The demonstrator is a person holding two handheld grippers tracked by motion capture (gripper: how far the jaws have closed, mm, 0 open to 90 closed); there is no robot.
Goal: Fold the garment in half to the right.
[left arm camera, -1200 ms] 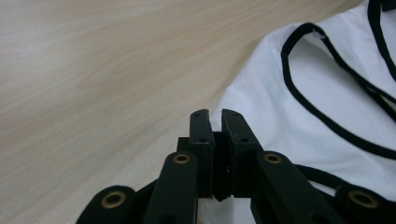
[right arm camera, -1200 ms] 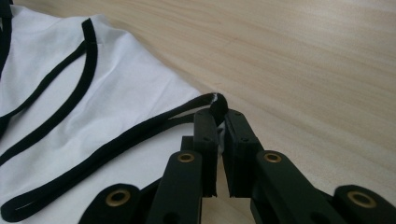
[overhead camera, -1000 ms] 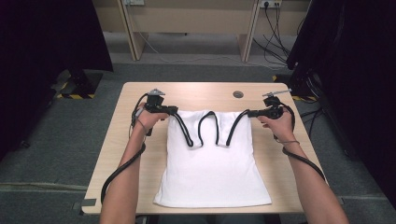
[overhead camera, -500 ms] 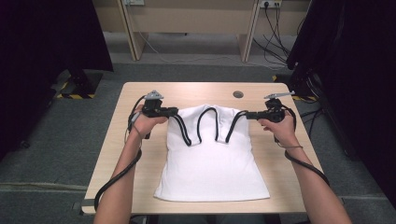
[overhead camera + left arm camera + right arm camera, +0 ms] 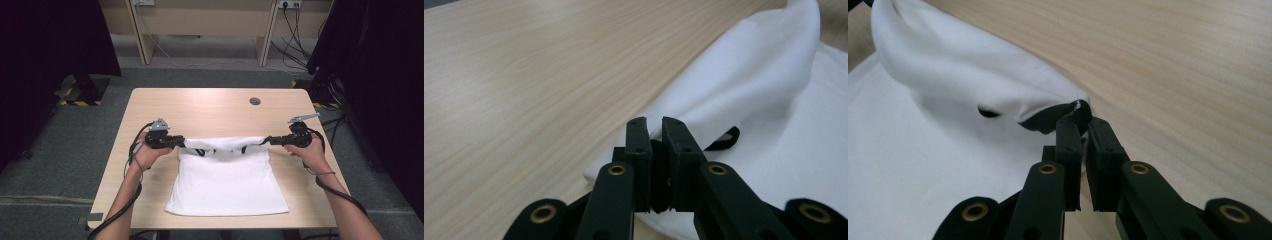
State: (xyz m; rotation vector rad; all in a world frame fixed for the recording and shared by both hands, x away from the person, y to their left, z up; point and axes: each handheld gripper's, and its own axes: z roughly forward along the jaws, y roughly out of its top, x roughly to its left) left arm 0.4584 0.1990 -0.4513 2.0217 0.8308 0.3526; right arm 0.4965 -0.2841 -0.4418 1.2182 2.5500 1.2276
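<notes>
A white tank top with black trim (image 5: pixel 227 180) lies on the wooden table (image 5: pixel 215 110), its top part folded over toward the person. My left gripper (image 5: pixel 176 142) is shut on the folded edge at the garment's left corner; its jaws pinch black trim and white cloth (image 5: pixel 744 95) in the left gripper view, where the gripper (image 5: pixel 654 125) points across the table. My right gripper (image 5: pixel 272 140) is shut on the right corner, with black trim (image 5: pixel 1075 114) caught between its jaws at the gripper (image 5: pixel 1083 125). The white cloth (image 5: pixel 948 150) spreads to its left.
A small round cable hole (image 5: pixel 255 101) sits in the table's far right part. Bare wood lies beyond the garment. A desk with cables (image 5: pixel 210 25) stands behind the table, and dark curtains (image 5: pixel 380 75) hang at both sides.
Both grippers have pulled the garment's top edge toward the person, folding the shoulder straps down over the body. The garment now looks shorter, with a straight folded edge.
</notes>
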